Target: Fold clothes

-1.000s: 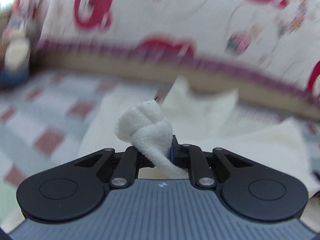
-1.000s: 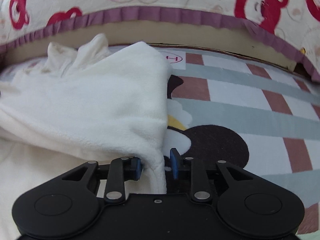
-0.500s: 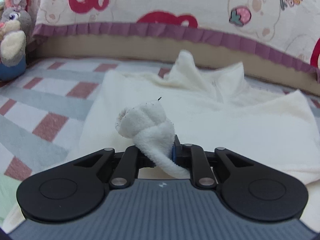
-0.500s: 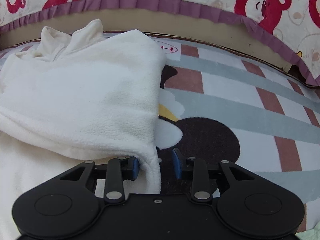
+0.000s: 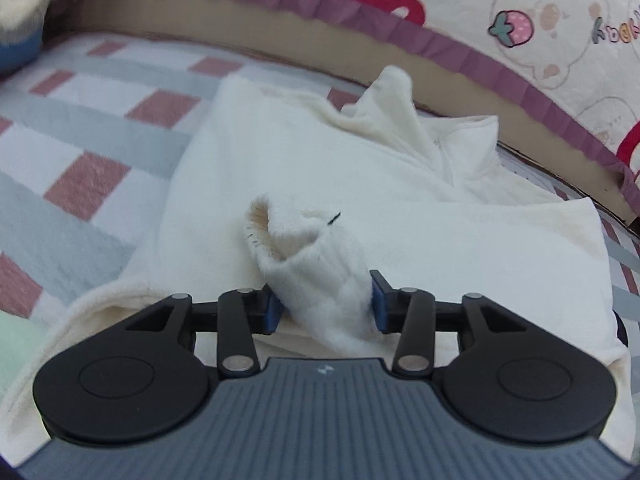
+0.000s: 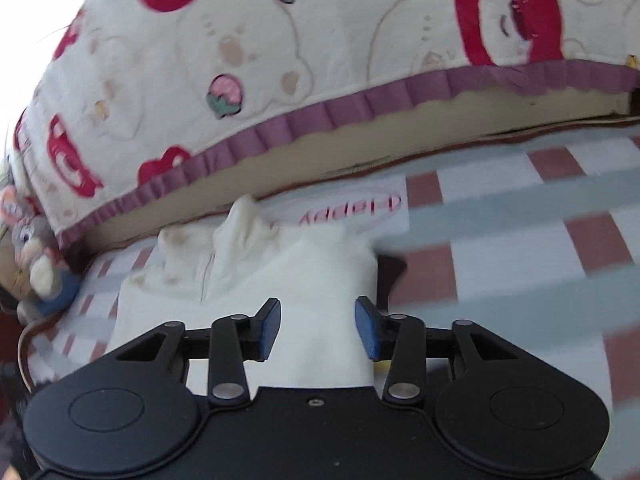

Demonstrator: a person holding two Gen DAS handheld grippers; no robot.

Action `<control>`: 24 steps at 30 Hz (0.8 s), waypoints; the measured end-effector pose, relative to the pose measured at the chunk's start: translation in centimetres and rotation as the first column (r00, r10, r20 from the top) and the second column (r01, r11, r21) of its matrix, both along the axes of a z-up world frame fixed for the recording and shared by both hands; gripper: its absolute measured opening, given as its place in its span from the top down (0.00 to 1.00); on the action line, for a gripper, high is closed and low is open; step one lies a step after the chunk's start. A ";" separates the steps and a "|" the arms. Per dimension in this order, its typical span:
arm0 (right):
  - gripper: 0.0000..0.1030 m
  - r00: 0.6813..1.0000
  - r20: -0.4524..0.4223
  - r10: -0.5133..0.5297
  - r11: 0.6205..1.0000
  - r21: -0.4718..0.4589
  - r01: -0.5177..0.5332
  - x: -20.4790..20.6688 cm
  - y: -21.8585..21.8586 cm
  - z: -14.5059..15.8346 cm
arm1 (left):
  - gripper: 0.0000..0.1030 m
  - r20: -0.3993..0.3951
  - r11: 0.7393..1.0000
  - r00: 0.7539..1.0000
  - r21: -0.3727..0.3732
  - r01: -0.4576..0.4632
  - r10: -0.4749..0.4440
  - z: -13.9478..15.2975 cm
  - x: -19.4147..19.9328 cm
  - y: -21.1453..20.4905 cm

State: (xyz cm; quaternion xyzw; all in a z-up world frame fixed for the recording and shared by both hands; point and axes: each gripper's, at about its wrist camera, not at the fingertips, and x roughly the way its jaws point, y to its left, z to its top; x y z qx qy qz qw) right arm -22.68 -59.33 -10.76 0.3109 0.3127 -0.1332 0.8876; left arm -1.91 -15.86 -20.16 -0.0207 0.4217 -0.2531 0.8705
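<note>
A cream fleece top (image 5: 420, 232) lies folded on the checked mat, its zip collar (image 5: 460, 140) toward the bed. One sleeve cuff (image 5: 296, 240) stands up between the pads of my left gripper (image 5: 325, 304). Those jaws are opening, and the cuff sits loose and puffed between them. In the right wrist view the same top (image 6: 320, 264) lies below and ahead, collar (image 6: 240, 224) at its far end. My right gripper (image 6: 316, 324) hangs above the top's right edge, its jaws opening with nothing between the blue pads.
A bed with a bear-print cover and purple frill (image 5: 440, 44) (image 6: 320, 120) runs along the far side. The checked play mat (image 5: 100, 120) (image 6: 520, 240) stretches left and right of the top. A plush toy (image 5: 20, 20) (image 6: 36, 256) sits at the far left.
The left jaws have spread and the pinched cuff has puffed out. The right gripper has let go of the top's edge, risen and tilted, so its view now faces the bed.
</note>
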 end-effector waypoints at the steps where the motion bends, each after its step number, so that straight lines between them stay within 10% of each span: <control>1: 0.54 1.000 -0.016 -0.014 0.999 0.041 0.014 1.5 -1.4 -0.1 | 0.59 -0.009 1.000 1.000 -0.004 0.007 -0.007 -0.1 0.3 0.0; 14: 0.53 0.918 -0.397 0.004 0.999 0.049 0.017 16.0 -5.7 -5.1 | 0.54 -0.022 0.993 0.994 0.033 0.111 -0.110 -0.6 1.6 -1.1; 17: 0.54 0.905 -0.423 0.053 0.996 0.081 -0.020 16.6 -5.8 -6.8 | 0.56 -0.009 0.990 0.991 0.054 0.130 -0.130 -0.7 1.6 -1.5; 19: 0.84 0.924 -0.370 0.096 0.995 0.058 -0.080 16.3 -5.4 -7.0 | 0.80 0.020 0.984 0.986 0.080 0.162 -0.164 -0.5 1.3 -2.0; 24: 0.88 0.965 -0.260 0.020 0.996 -0.076 -0.041 13.7 -5.7 -6.1 | 0.90 0.169 0.977 0.965 0.103 0.186 -0.201 1.4 -1.0 -2.1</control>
